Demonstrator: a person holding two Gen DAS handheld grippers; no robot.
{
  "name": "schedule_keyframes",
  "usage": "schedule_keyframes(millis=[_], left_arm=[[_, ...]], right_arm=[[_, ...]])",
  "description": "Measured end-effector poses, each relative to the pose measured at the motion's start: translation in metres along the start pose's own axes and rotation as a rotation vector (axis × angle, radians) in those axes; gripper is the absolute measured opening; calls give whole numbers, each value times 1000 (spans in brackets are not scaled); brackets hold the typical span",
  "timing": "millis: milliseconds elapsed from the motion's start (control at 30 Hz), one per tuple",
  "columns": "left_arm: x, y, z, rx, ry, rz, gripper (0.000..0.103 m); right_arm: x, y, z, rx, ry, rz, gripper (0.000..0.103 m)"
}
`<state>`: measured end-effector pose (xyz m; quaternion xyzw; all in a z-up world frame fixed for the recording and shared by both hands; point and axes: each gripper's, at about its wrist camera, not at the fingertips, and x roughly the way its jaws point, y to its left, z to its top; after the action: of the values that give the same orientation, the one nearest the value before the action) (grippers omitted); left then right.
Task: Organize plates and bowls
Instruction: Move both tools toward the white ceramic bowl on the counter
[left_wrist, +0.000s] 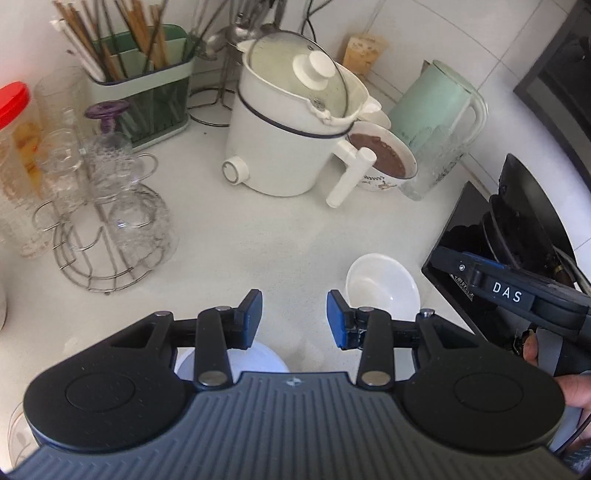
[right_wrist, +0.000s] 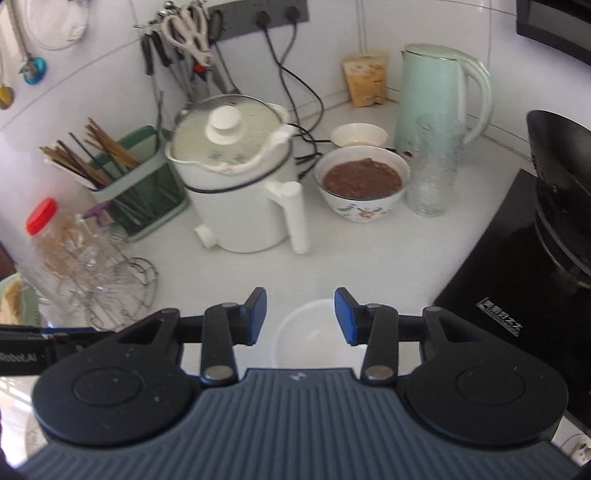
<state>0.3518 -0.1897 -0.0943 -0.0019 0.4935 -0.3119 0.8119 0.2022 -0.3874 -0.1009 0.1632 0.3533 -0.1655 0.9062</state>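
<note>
Nearest the lens in both wrist views are my own jaws. Left gripper (left_wrist: 294, 318): released, pads apart, nothing between them. Right gripper (right_wrist: 300, 317): likewise released, pads apart over a small white bowl (right_wrist: 317, 338) without touching it.

Location of the task's things. That bowl sits on the white counter (left_wrist: 236, 236), near edge, just left of the black cooktop (right_wrist: 517, 288); the left view shows it (left_wrist: 382, 286) to the right of my left jaws. A second white dish (left_wrist: 236, 360) lies beneath my left jaws; bowl or plate cannot be told, as my linkage covers most of it.

Handling, as a judgement. The white bowl looks like glazed ceramic or glass: stiff, light, smooth, slippery and breakable. Take hold at the rim, one pad inside the wall and one outside, and set it down without dropping. Do not squeeze across the full width.

Containers and contents:
- Patterned bowl (right_wrist: 364, 182), far centre: full of brown food. Keep level if moved.
- Small bowl behind it (right_wrist: 359, 134): contents unclear.
- White lidded electric pot (right_wrist: 236, 177): contents hidden.
- Pale green kettle (right_wrist: 439, 92), far right; a clear tumbler (right_wrist: 434, 166) just in front appears empty.
- Green caddy (left_wrist: 147, 96), far left: chopsticks.
- Red-lidded jar (left_wrist: 16, 122), beside inverted glasses on a wire rack (left_wrist: 107, 229).
</note>
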Motion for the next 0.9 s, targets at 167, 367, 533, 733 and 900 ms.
schedule_keyframes(millis=[167, 367, 533, 733, 900], left_arm=[[24, -17, 4, 45, 26, -7, 44], [63, -35, 11, 58, 75, -32, 44], [92, -49, 19, 96, 83, -16, 44], [121, -66, 27, 108, 96, -40, 44], [146, -79, 17, 110, 143, -57, 44]], right_arm=[[10, -20, -3, 44, 15, -9, 44], [22, -37, -1, 78, 16, 0, 44], [34, -45, -2, 64, 35, -40, 44], [47, -61, -10, 103, 72, -41, 43], [60, -70, -15, 109, 110, -21, 43]])
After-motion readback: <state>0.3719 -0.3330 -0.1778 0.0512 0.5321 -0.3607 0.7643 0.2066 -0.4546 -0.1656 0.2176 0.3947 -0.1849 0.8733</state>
